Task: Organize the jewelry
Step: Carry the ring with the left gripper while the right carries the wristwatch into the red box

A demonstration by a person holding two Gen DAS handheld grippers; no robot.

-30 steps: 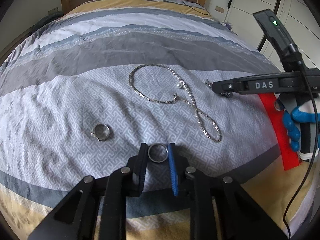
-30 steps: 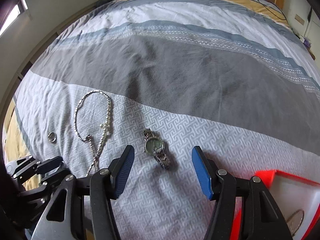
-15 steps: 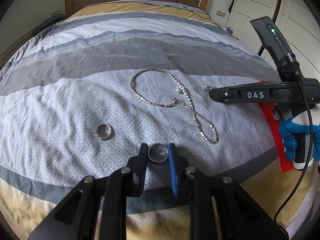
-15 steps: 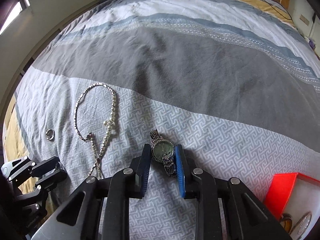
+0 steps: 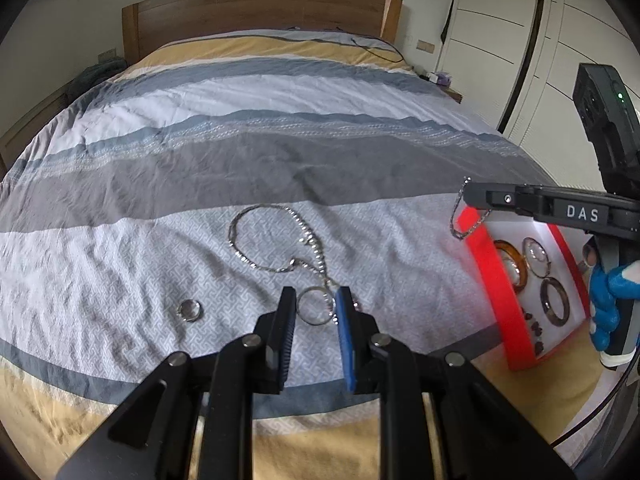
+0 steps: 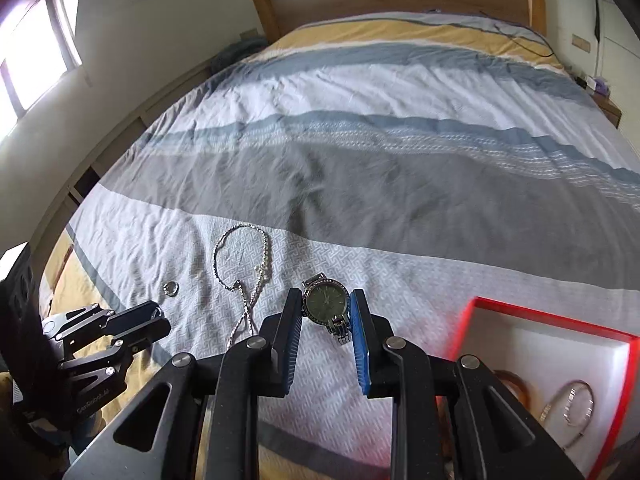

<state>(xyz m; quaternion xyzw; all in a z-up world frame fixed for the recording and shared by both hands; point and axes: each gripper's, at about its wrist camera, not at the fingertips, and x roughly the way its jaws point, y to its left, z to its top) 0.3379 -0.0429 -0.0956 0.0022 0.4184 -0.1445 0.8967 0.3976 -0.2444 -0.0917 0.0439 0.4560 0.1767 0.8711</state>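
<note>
Nearest the left wrist camera, the left gripper (image 5: 316,314) is closed to a narrow gap on a plain silver ring (image 5: 316,310), lifted clear of the striped bedspread (image 5: 280,168). In the right wrist view, the right gripper (image 6: 326,310) pinches a dark-faced watch (image 6: 326,301) by the sides of its case, its metal strap hanging toward the camera. The open red box (image 6: 540,316), with bangles lying inside, sits just right of that gripper and near it, so the right hand is the closer one; the left would have to cross rightward. Beyond, on the bedspread, a second ring (image 5: 190,310) lies to the left and a silver necklace (image 5: 276,248) loops with its long axis running away toward the wooden headboard (image 5: 260,12).
</note>
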